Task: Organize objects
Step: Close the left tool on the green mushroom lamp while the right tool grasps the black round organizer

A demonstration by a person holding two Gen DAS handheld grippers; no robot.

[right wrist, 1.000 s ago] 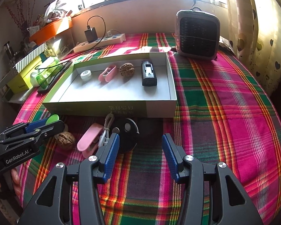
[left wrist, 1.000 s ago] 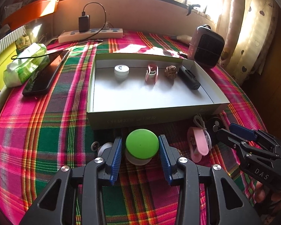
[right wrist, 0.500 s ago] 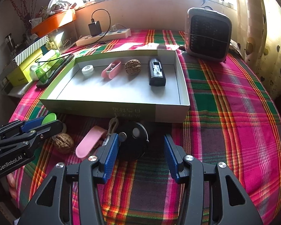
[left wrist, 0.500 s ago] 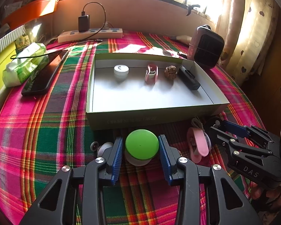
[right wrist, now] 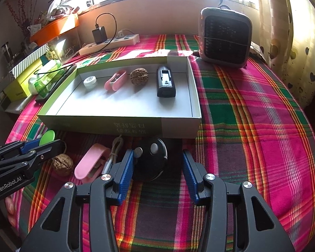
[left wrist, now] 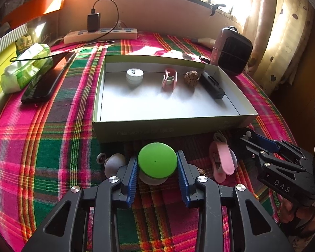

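Note:
A green-lidded white jar (left wrist: 157,160) stands on the plaid cloth just before the open box (left wrist: 174,128). My left gripper (left wrist: 157,164) is closing on it, and both blue pads (left wrist: 132,172) touch the lid's sides. My right gripper (right wrist: 157,155) is closing around a black round disc with buttons (right wrist: 150,161); its left pad (right wrist: 126,169) meets the disc and the right pad stands apart. Between the two lie a pink clip (right wrist: 90,164), a walnut (right wrist: 63,164) and a coiled cable. The box holds a white cap (left wrist: 134,76), a pink clip, a walnut and a black battery (right wrist: 166,82).
A small white knob (left wrist: 114,162) lies left of the jar. A small heater (right wrist: 224,40) stands behind the box's right corner, a power strip (left wrist: 100,35) at the back, a phone (left wrist: 46,79) and a wipes pack (left wrist: 25,67) at the left. Curtains hang at the right.
Both pairs of jaws have narrowed. The left pads now touch the green lid. My right gripper slid forward, so the black disc sits between its fingers.

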